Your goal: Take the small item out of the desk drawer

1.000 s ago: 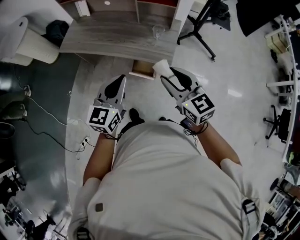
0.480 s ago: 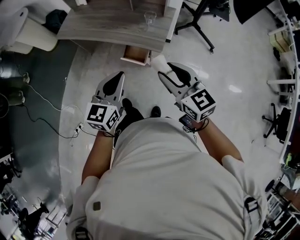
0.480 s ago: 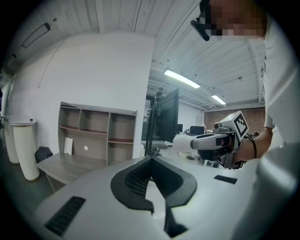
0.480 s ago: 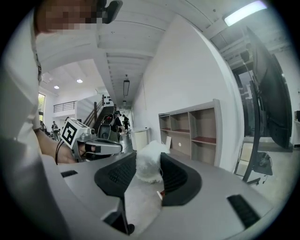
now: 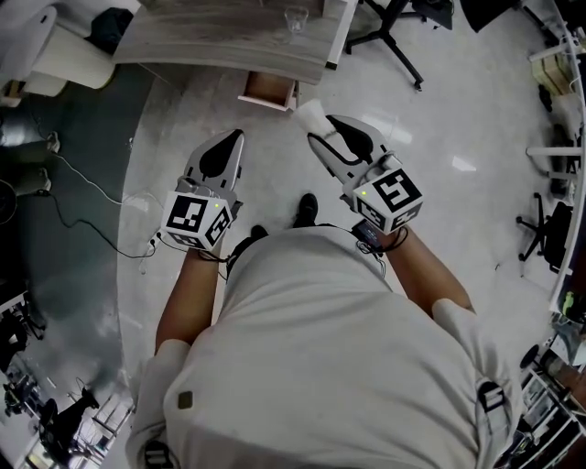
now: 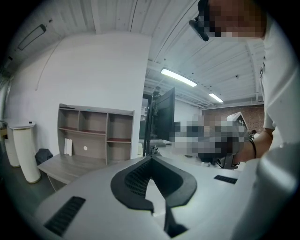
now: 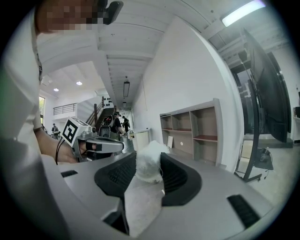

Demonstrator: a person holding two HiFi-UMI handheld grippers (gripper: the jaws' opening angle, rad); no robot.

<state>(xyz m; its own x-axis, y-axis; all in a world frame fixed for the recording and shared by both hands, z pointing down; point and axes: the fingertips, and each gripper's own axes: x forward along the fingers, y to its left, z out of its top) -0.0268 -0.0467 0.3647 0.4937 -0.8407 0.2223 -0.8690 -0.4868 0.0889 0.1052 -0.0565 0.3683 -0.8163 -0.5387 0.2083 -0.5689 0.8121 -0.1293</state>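
My right gripper (image 5: pixel 320 131) is shut on a small white, soft-looking item (image 5: pixel 310 116), which sticks out past its fingertips. In the right gripper view the item (image 7: pixel 149 161) is wedged between the two black pads. My left gripper (image 5: pixel 235 139) is shut, its tips meet and it holds nothing (image 6: pixel 150 159). Both are held level in front of the person's body, above the floor, well short of the desk. The wooden drawer (image 5: pixel 268 90) stands pulled out under the grey desk top (image 5: pixel 229 44) at the top of the head view.
A glass (image 5: pixel 295 16) stands on the desk near its right end. A shelf unit (image 6: pixel 91 133) rises behind the desk. Cables (image 5: pixel 92 224) trail over the floor at left. A black stand's legs (image 5: pixel 394 32) spread at upper right; an office chair (image 5: pixel 546 229) sits far right.
Both grippers have drawn back from the desk together, and the desk and open drawer have slid toward the top of the head view. The white item stays in the right gripper.
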